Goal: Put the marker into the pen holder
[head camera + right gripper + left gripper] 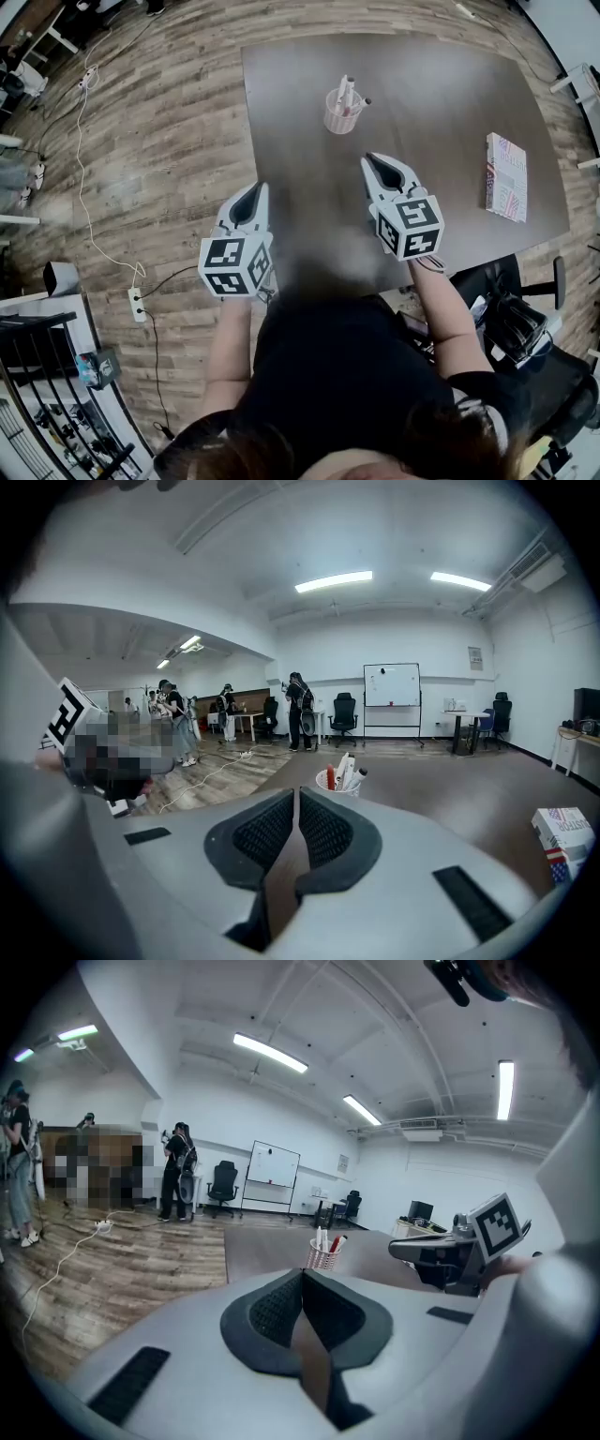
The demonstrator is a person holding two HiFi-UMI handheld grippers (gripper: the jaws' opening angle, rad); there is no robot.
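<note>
A white mesh pen holder point(342, 118) stands on the dark table point(450, 103) toward its far left, with several markers point(348, 91) upright in it, one red-capped. It also shows ahead of both grippers, as pen holder point(322, 1257) and pen holder point(339, 782). My right gripper point(368, 157) hangs over the table just short of the holder; its jaws point(295, 794) stand all but together, only a thin slit apart, with nothing between them. My left gripper point(258, 187) is by the table's left edge, jaws point(302, 1274) shut and empty. No loose marker is in view.
A patterned box point(506, 176) lies near the table's right edge. Office chairs point(525, 319) stand at the lower right. A power strip point(136, 305) and cable lie on the wooden floor at the left. People stand far off in both gripper views.
</note>
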